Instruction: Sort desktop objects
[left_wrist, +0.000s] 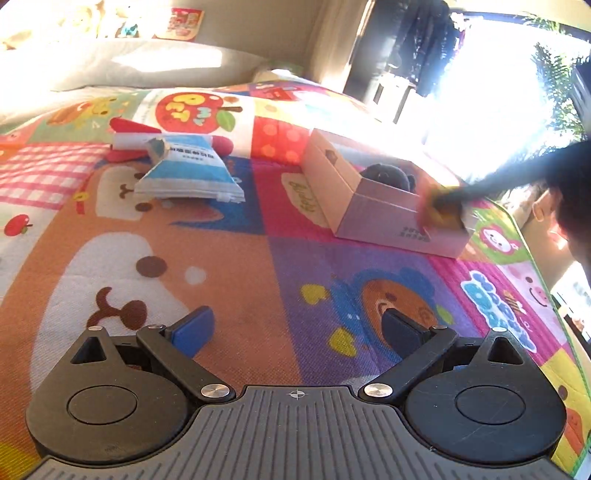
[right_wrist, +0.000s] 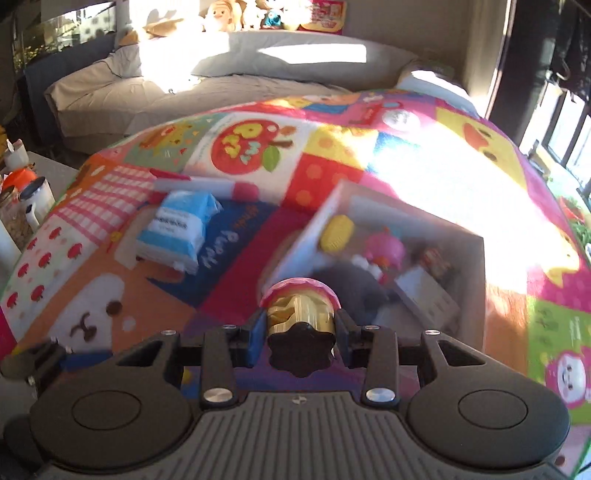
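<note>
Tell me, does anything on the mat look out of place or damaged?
Yes. The blue pack and the red-capped tube behind it lie outside the box, unsorted. The pack's top corner looks torn.

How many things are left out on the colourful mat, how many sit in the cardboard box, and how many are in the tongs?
On the mat: 2, blue-white packet and red-white tube.
In the cardboard box: at least 4 visible, yellow toy, pink toy, dark plush, small pack.
In the right tongs: 1, gold-and-pink toy.
Left tongs: 0.
Total: 7.
</note>
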